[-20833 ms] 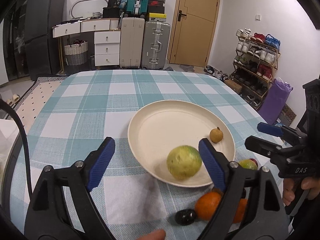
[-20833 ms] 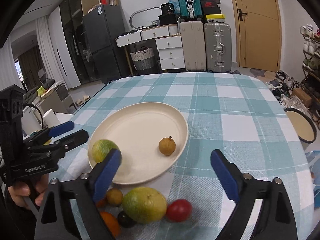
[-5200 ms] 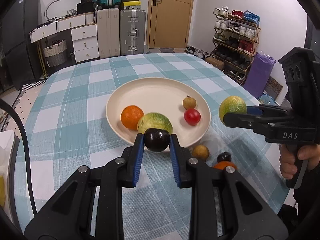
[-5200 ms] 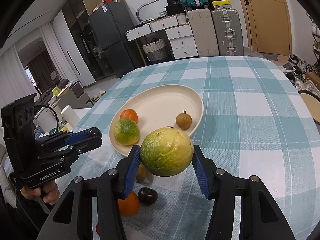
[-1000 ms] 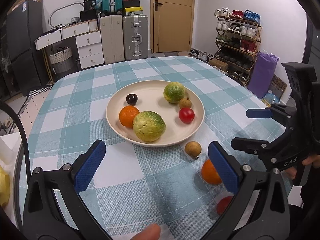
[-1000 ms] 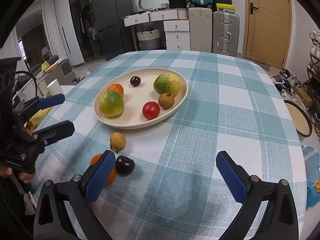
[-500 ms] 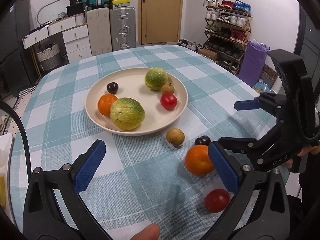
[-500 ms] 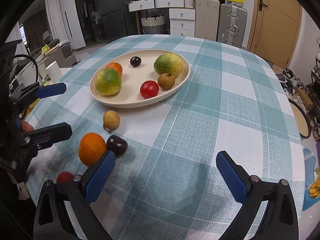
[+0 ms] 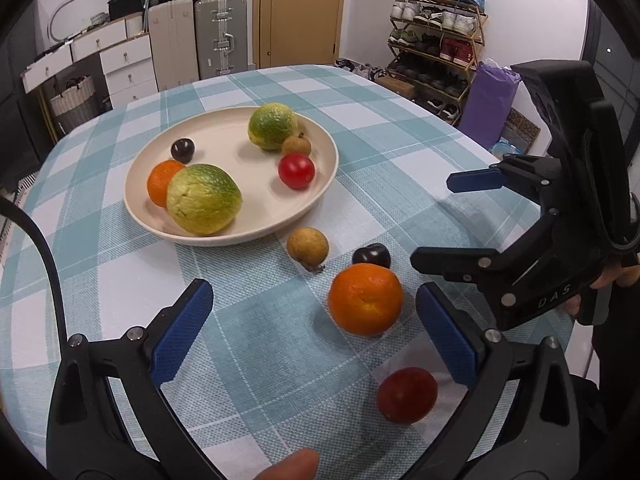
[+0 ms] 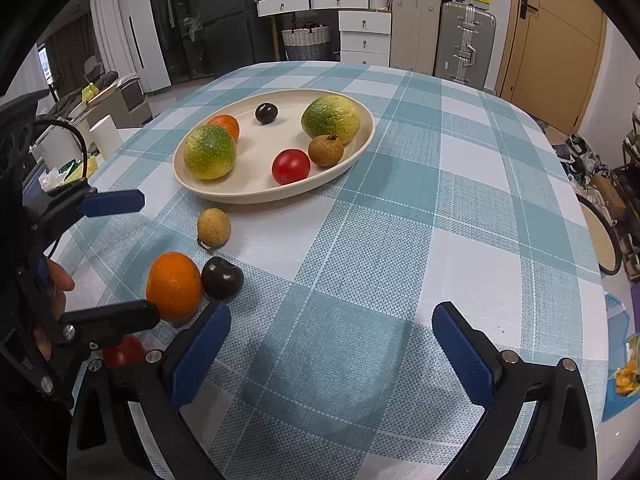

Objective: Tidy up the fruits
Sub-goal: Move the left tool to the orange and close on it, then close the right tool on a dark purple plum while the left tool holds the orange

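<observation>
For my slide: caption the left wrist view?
Open left gripper near orange; six fruits on plate.

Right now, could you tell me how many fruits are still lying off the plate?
4, all on the tablecloth near the plate: a tan longan nearest its rim, a dark plum touching an orange, and a red tomato closest to the camera.
</observation>
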### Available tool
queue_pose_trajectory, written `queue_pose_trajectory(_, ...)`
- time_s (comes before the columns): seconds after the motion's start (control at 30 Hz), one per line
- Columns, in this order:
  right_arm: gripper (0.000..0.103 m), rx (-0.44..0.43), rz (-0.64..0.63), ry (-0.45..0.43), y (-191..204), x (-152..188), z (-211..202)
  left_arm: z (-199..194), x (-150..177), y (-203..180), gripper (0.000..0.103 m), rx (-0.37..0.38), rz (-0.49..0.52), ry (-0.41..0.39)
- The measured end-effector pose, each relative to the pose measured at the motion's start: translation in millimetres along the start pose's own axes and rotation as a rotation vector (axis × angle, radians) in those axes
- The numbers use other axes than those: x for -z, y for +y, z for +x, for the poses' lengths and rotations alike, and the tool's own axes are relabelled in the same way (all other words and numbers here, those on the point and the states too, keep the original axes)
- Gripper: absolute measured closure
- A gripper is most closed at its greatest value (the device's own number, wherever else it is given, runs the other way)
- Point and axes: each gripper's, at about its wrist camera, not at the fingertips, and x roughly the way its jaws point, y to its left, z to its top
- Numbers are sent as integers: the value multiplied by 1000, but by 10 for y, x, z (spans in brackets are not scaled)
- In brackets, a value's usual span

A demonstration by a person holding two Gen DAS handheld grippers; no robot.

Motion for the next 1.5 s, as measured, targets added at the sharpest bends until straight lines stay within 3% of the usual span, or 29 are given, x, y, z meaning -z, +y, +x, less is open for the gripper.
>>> queue_pose_trajectory(0.43, 0, -2, 28, -19, -24, -16, -13, 73, 49, -98, 48, 112, 21, 52)
queue_pose_trajectory(0.73, 0, -4, 21, -22, -6, -8, -16, 70, 74, -163, 65, 131, 35, 44)
queue_pose_trajectory(1.03, 0, -12, 28, -15, 1, -9, 3, -58, 29, -5, 66, 145, -8, -9)
queue_pose_trajectory(1.4, 0, -97, -22, 2, 263, 20, 100, -261, -54, 314, 66, 78, -91, -81)
queue_pose_trajectory(1.5, 5, -113, -37, -6, 369, 6, 97, -296, -70, 405, 66, 62, -108, -90)
